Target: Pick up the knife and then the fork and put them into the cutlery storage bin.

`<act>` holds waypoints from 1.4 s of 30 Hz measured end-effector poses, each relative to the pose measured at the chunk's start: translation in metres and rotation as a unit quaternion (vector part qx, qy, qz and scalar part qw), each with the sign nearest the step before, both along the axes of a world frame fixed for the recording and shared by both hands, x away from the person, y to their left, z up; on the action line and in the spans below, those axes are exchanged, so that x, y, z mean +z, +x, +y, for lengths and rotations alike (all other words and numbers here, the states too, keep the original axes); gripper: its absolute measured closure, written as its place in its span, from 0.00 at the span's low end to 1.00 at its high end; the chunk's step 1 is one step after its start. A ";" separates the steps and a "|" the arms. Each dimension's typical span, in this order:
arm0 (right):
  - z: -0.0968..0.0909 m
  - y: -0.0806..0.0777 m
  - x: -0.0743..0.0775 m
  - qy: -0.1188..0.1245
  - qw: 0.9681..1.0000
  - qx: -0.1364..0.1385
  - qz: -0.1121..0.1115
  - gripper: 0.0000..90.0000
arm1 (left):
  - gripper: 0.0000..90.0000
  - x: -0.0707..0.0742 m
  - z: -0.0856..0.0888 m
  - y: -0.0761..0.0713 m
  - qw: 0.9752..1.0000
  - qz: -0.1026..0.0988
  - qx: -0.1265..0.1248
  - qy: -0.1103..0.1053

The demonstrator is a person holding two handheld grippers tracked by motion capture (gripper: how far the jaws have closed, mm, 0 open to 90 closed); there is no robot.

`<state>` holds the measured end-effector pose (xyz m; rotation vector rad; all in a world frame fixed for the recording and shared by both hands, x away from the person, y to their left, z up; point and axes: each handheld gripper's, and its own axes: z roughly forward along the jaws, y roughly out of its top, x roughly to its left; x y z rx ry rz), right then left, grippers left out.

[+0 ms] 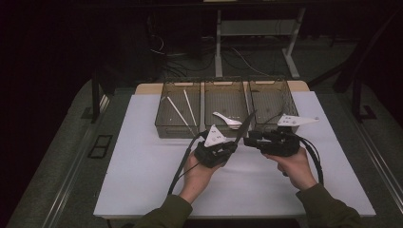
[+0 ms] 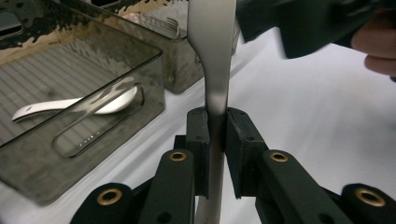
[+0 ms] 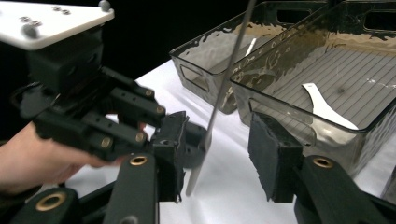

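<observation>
My left gripper is shut on the lower handle of a long flat metal utensil, which slants up and to the right over the front of the trays. In the left gripper view both pads clamp the utensil, which widens above them. My right gripper comes in from the right at the same spot. In the right gripper view its jaws stand apart around the thin, edge-on utensil. The right pad is off the metal. The left gripper grips just beside it.
Three smoky clear trays stand side by side at the back of the white mat. The left tray holds white sticks. The middle tray holds a white spoon. The right tray is just behind my right gripper.
</observation>
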<state>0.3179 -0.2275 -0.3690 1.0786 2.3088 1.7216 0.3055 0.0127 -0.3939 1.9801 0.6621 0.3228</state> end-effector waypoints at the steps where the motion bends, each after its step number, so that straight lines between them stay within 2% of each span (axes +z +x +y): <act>1: 0.001 0.002 0.000 0.003 1.000 0.001 0.002 0.66 | 0.88 0.000 -0.002 -0.001 1.000 -0.001 0.000 0.001; 2: 0.004 0.003 -0.001 0.004 1.000 0.001 0.003 0.68 | 0.88 0.000 -0.003 -0.001 1.000 -0.003 -0.003 0.006; 5: 0.010 0.006 -0.002 0.005 1.000 0.005 0.006 0.76 | 0.88 -0.001 -0.006 -0.003 1.000 -0.007 -0.001 0.001; 9: 0.015 0.009 -0.003 0.002 1.000 -0.005 0.004 0.91 | 0.88 0.001 -0.004 -0.004 1.000 -0.014 0.000 -0.002; 13: 0.016 0.012 -0.005 0.019 1.000 0.002 0.012 0.98 | 0.88 0.000 -0.002 -0.002 1.000 -0.005 -0.001 -0.014; 15: 0.019 0.011 -0.004 0.005 1.000 -0.002 0.005 0.98 | 0.87 0.000 0.001 -0.003 1.000 -0.005 -0.004 -0.017; 17: 0.019 0.011 -0.005 -0.007 1.000 -0.005 0.005 0.98 | 0.80 0.001 0.004 -0.004 1.000 -0.006 -0.002 -0.018; 20: 0.013 0.014 -0.002 -0.011 1.000 -0.013 -0.002 0.98 | 0.69 0.003 0.016 -0.006 1.000 -0.001 -0.001 -0.018; 23: 0.002 0.017 0.005 -0.011 1.000 -0.026 -0.010 0.98 | 0.63 0.005 0.032 -0.008 1.000 -0.002 -0.014 -0.021; 27: -0.018 0.022 0.018 -0.017 0.998 -0.051 -0.021 0.98 | 0.55 0.006 0.056 -0.010 0.999 -0.010 -0.029 -0.011; 30: -0.033 0.028 0.027 -0.021 0.997 -0.069 -0.026 0.98 | 0.51 0.003 0.074 -0.015 0.999 -0.006 -0.033 -0.002; 33: -0.048 0.033 0.037 -0.028 0.995 -0.089 -0.035 0.98 | 0.46 -0.001 0.092 -0.019 0.999 0.001 -0.037 0.005; 36: -0.063 0.039 0.049 -0.035 0.992 -0.112 -0.044 0.98 | 0.43 -0.006 0.107 -0.024 0.999 0.004 -0.035 0.000; 42: -0.094 0.054 0.071 -0.056 0.982 -0.166 -0.065 0.98 | 0.33 -0.013 0.134 -0.036 1.000 0.011 -0.028 0.000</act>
